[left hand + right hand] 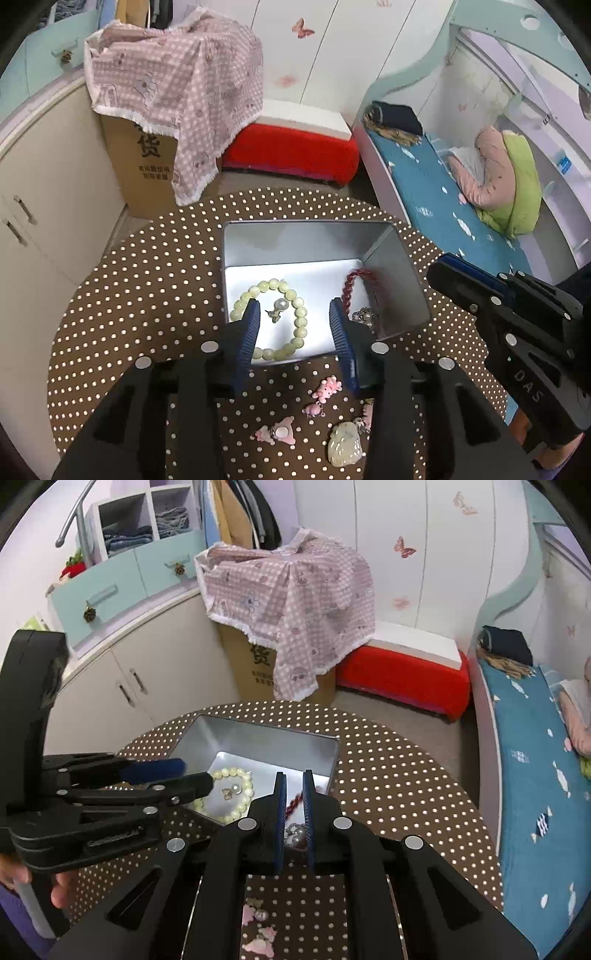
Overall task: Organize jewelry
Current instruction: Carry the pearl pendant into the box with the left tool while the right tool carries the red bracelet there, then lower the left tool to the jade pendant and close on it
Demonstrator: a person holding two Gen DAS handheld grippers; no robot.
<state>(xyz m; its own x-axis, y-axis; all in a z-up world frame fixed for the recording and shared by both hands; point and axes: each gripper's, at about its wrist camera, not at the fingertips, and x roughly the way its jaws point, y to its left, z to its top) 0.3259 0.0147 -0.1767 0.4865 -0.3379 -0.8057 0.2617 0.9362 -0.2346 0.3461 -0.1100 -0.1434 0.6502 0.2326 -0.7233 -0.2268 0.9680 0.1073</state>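
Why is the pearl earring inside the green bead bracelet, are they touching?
Apart. In the left wrist view, the pearl earring lies inside the bead bracelet ring, with bare tin floor all around it.

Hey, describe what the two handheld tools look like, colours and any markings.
Both tools are matte black plastic with angular, cut-out bodies and round silver bolt heads. The left tool and right tool each carry two ribbed dark blue finger pads. The right tool's side bears raised letters reading DAS. A dark sleeve shows behind it. No cables are visible.
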